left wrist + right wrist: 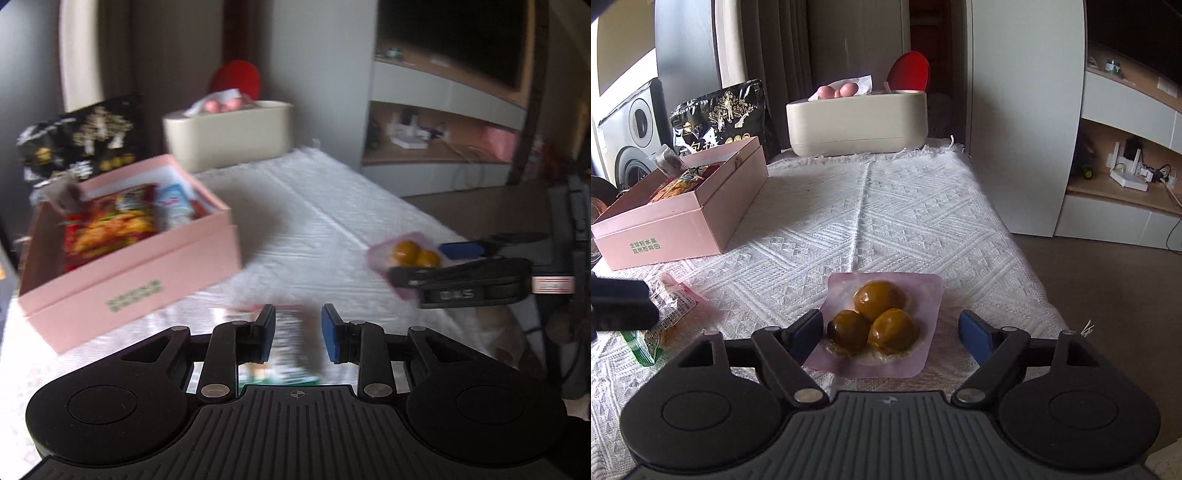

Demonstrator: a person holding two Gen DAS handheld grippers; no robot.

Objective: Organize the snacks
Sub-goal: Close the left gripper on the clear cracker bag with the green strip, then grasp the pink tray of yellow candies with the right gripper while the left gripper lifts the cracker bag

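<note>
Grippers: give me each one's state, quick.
Left gripper: open, astride a snack packet, pads not pressing.
Right gripper: open wide around the pink pouch of brown eggs, not gripping.

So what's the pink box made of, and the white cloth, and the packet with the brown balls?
Pink box: looks like matte cardboard, with flat walls, sharp edges and green print. White cloth: probably woven cotton, with a raised zigzag pattern and a fringed far edge. Packet: seems glossy clear plastic film, shiny and clinging around the three balls.

Both wrist cameras look forward and downward over the cloth [886, 221], close above it. Shared: pink box [125, 273], cream bin [857, 122]; left view blurred, detail uncertain.
</note>
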